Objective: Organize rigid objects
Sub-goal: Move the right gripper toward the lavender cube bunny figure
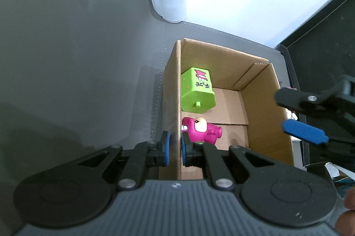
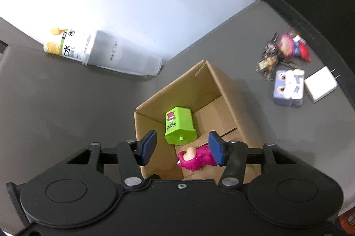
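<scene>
At four o'clock of my left gripper (image 1: 175,148), clamped on the cardboard box (image 1: 264,103) wall, my right gripper (image 2: 182,148) hangs spread and empty; the remaining white charger (image 2: 320,84) looks light, hard, slick — I'd grip its flat sides.

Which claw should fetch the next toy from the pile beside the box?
Right. The right claw is open and empty above the cardboard box; the left claw is shut on its wall.
</scene>
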